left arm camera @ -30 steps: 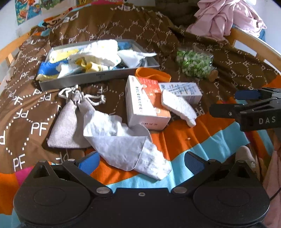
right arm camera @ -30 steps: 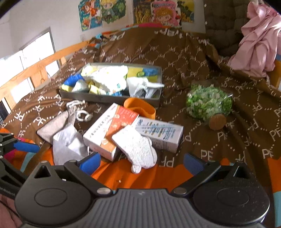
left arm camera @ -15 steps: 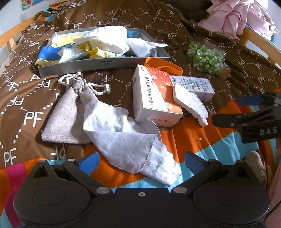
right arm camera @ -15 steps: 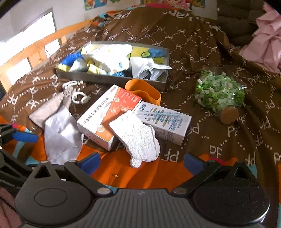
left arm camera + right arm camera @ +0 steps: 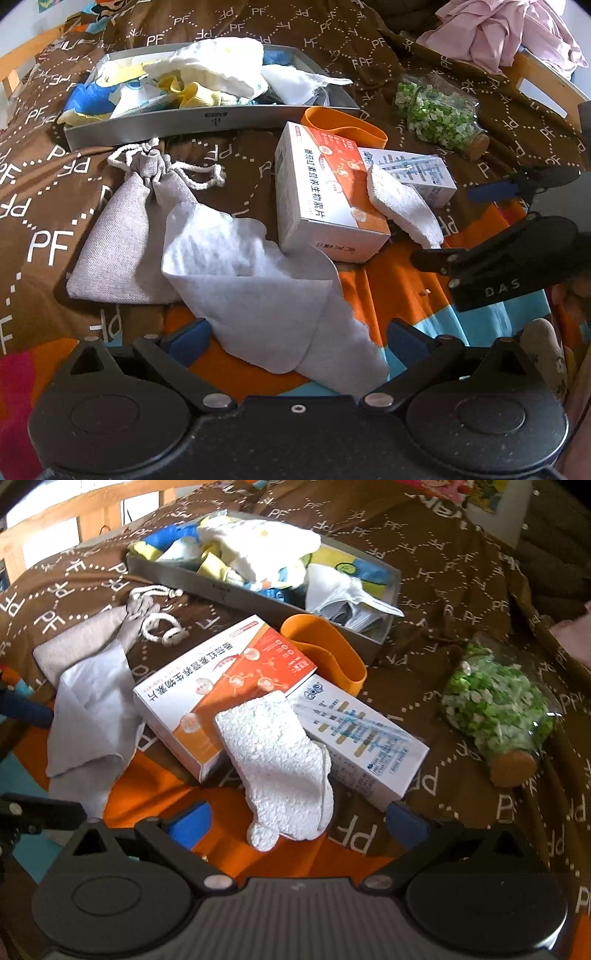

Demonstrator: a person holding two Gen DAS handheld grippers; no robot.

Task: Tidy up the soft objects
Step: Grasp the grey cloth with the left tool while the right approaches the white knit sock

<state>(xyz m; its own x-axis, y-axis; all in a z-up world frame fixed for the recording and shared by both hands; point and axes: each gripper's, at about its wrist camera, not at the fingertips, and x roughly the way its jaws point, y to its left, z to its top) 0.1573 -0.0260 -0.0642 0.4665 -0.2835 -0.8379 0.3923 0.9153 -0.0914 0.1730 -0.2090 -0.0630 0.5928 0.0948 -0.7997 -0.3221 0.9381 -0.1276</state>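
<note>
My left gripper point(image 5: 299, 341) is open and low over the bedspread, with the near corner of a crumpled grey cloth point(image 5: 255, 288) lying between its fingers. The cloth overlaps a grey drawstring pouch point(image 5: 125, 229). My right gripper point(image 5: 299, 819) is open too. The lower end of a white fluffy sock point(image 5: 277, 760) reaches into its gap. That sock point(image 5: 402, 203) rests across two boxes. A grey tray point(image 5: 207, 120) farther back holds several cloths and socks in white, yellow and blue. The right gripper point(image 5: 443, 225) also shows at the right of the left wrist view.
An orange-and-white box point(image 5: 221, 686) and a white-and-blue box point(image 5: 362, 746) lie under the sock. An orange band point(image 5: 343, 125) sits behind them. A corked jar of green bits point(image 5: 495, 709) lies to the right. Pink clothing point(image 5: 506, 33) is heaped at the back right by the wooden bed rail point(image 5: 546, 77).
Both grippers have moved forward and down. The left one has closed in on the grey cloth, the right one on the white sock. Nothing on the bed has shifted.
</note>
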